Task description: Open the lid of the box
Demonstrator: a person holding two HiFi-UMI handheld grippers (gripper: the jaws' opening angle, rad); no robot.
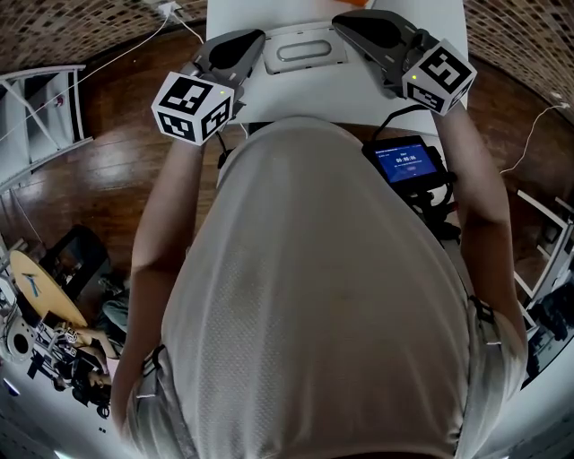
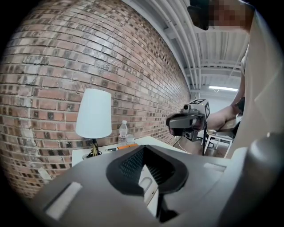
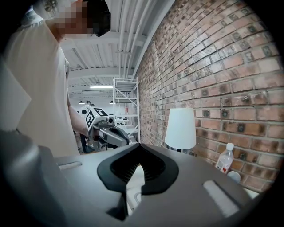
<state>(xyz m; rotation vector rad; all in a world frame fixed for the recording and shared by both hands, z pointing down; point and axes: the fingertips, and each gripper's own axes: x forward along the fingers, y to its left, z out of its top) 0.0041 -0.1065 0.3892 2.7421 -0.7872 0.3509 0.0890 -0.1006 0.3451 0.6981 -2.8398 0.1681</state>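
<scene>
A flat white box (image 1: 303, 49) with its lid down lies on the white table (image 1: 359, 90), right in front of the person. My left gripper (image 1: 253, 39) hovers at the box's left end and my right gripper (image 1: 346, 23) at its right end, pointing toward each other. Both have their jaws together with nothing between them. In the left gripper view a strip of the box (image 2: 148, 182) shows through the cut-out of the jaws, and the right gripper (image 2: 186, 120) faces me. The right gripper view likewise shows the box (image 3: 133, 188) and the left gripper (image 3: 108, 133).
A white lamp (image 2: 94, 114) and a water bottle (image 2: 124, 131) stand at the table's far end by the brick wall. A small device with a blue screen (image 1: 408, 164) hangs at the person's waist. Wooden floor, cables and metal racks surround the table.
</scene>
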